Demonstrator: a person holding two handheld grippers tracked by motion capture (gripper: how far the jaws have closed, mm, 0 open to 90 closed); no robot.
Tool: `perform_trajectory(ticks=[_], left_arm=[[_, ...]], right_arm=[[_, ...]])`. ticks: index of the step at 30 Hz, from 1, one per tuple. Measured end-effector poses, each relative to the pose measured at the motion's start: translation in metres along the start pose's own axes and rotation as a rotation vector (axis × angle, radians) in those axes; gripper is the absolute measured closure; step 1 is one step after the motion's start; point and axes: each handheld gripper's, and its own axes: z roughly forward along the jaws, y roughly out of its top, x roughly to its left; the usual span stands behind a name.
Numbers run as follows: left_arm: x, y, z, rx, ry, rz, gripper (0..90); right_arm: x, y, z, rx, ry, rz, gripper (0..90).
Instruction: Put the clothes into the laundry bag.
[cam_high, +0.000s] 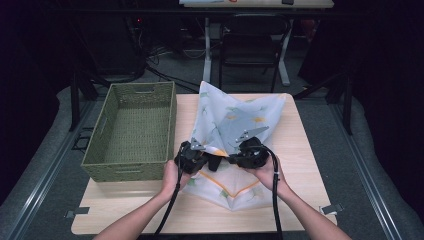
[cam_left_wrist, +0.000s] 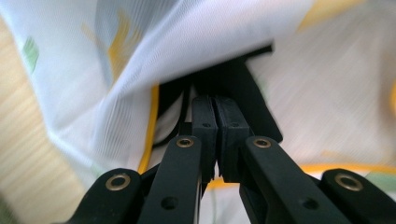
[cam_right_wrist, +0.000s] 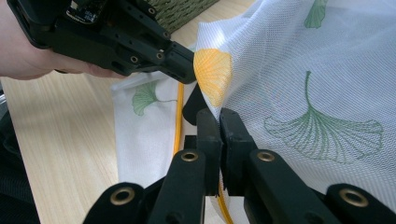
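Both the left gripper (cam_high: 209, 159) and right gripper (cam_high: 231, 156) pinch sheer, leaf-printed mesh cloth (cam_high: 235, 117).

Overhead forward-down; gripper cameras close (shared cloth (cam_high: 235, 120)).

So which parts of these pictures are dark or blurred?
High view: the room around the table is nearly black, the cloth well lit. Left gripper view: cloth close to the lens is soft and blurred. Right gripper view: leaf print on the cloth is sharp.

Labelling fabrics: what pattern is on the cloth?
White cloth with green and yellow fan-shaped leaves and a yellow border; clearest in the right gripper view.
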Motion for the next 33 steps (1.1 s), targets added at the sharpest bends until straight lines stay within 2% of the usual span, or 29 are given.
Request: perform_trajectory(ticks=[3, 7, 12, 18, 19, 20, 25, 29, 33], left_arm=[[-0.002, 0.009, 0.002, -0.038, -0.031, -0.004, 88.0], [-0.004, 0.019, 0.005, -0.064, -0.048, 0.001, 88.0], [-0.005, 0.028, 0.005, -0.119, -0.062, -0.006, 88.0], [-0.007, 0.036, 0.008, -0.187, -0.057, -0.016, 88.1], [-0.008, 0.037, 0.008, -0.178, -0.062, -0.012, 88.1], [-0.008, 0.037, 0.009, -0.195, -0.056, -0.011, 88.0], [-0.012, 0.041, 0.012, -0.222, -0.052, -0.006, 88.0], [-0.013, 0.039, 0.015, -0.209, -0.057, -0.004, 87.9], [-0.013, 0.030, 0.019, -0.190, -0.060, -0.008, 87.5]], right_arm=[[0.000, 0.000, -0.002, -0.009, -0.002, -0.001, 87.7], [0.000, 0.001, -0.003, -0.017, -0.006, 0.004, 87.7], [-0.001, 0.001, -0.006, -0.036, -0.010, 0.011, 87.8], [-0.002, 0.003, -0.009, -0.063, -0.018, 0.021, 87.8], [-0.002, 0.003, -0.010, -0.067, -0.020, 0.023, 87.8], [-0.002, 0.003, -0.010, -0.068, -0.021, 0.024, 87.8], [-0.002, 0.003, -0.010, -0.077, -0.025, 0.028, 87.8], [-0.003, 0.002, -0.009, -0.068, -0.020, 0.026, 87.8], [-0.004, 0.002, -0.009, -0.060, -0.010, 0.034, 87.7]])
